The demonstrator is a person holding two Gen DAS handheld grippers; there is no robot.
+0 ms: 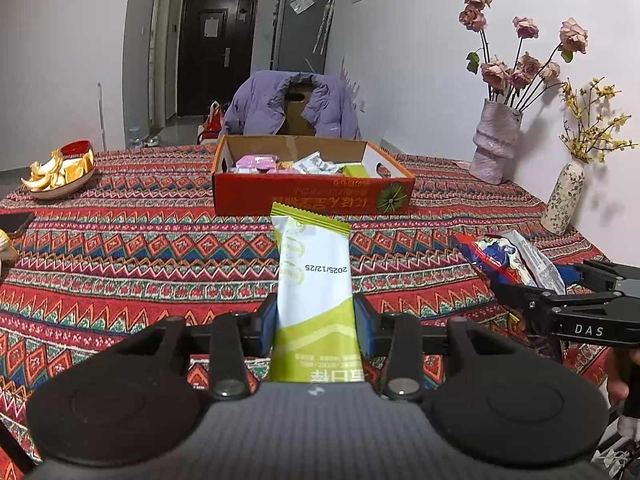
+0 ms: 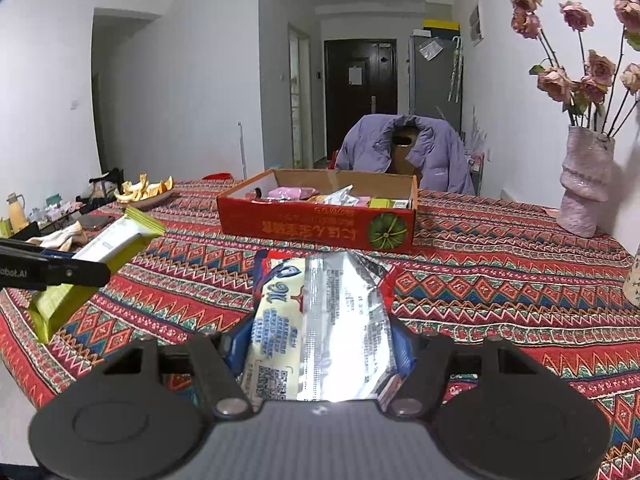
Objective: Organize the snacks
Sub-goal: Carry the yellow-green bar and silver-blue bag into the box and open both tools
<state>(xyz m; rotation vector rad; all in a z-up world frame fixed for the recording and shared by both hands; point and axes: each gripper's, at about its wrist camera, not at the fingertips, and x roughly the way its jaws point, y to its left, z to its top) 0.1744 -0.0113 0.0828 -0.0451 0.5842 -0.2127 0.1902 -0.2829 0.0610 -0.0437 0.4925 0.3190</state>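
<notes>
Left wrist view: left claw tilted down over the worktop, clamped on a green-and-white snack packet that stands up between its pads. Right claw, likewise angled down, grips a crinkled silver-and-blue snack bag. Beyond both, mid-worktop, sits the open red cardboard box already holding snacks. Vase of dried roses at right.

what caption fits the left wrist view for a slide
Left tongs grip a green-and-white snack packet, facing the red snack box across the patterned tablecloth.
</notes>
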